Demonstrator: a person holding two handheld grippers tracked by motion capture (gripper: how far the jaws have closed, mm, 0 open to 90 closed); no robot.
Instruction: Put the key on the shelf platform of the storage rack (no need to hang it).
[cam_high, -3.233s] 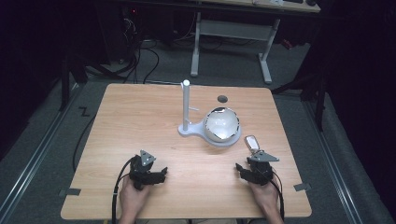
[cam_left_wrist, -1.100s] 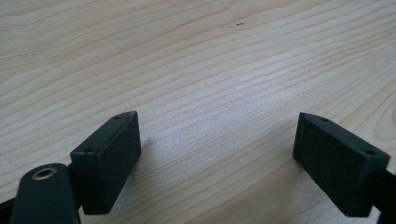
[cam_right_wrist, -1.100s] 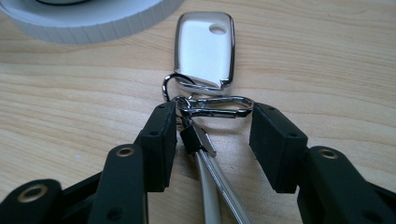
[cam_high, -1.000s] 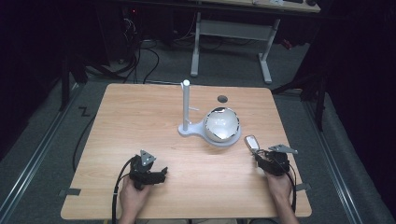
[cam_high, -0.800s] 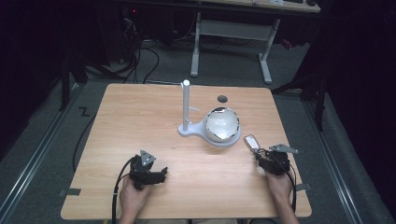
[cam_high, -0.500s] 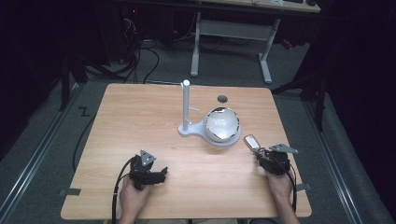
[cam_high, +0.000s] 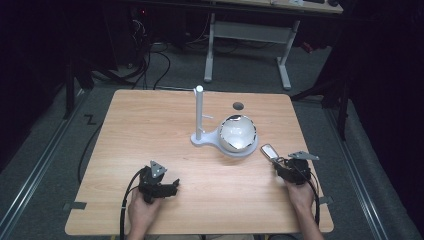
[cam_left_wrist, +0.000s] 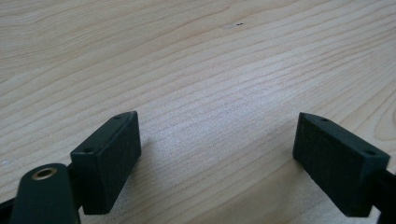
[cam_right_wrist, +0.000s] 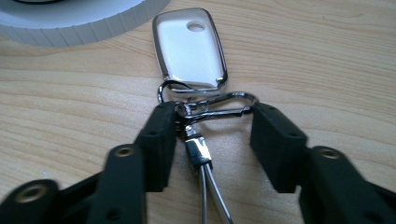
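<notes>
A white key fob (cam_right_wrist: 190, 46) with a chrome rim lies flat on the wooden table (cam_high: 150, 125), at about four o'clock from a white stand's round dish (cam_high: 238, 135) and just beside its base. In the right gripper view a metal clasp (cam_right_wrist: 212, 111) hangs from the fob's ring, with a thin silver loop (cam_right_wrist: 205, 179) trailing back toward the camera. The right gripper (cam_right_wrist: 212, 135) has its black jaws either side of this clasp, at a middling width. They have just been closing, with the clasp between them. The left jaw touches or nearly touches the clasp, while the right one meets its tip; whether the pads press yet cannot be told.

The likely risk: the clasp is thin, curved metal lying flat, so closing jaws may slide it aside or skate over it. A pinch on the tip alone could let the fob swing or drop when lifted. The dish's ribbed base (cam_right_wrist: 74, 16) is near, at eleven o'clock, and may be bumped.

The high view shows what the close one cannot: the stand's upright post (cam_high: 199, 112) at ten o'clock from the dish, and the left gripper (cam_high: 170, 184) resting at the table's near edge, well apart. The left gripper view shows those jaws spread wide over bare wood.
</notes>
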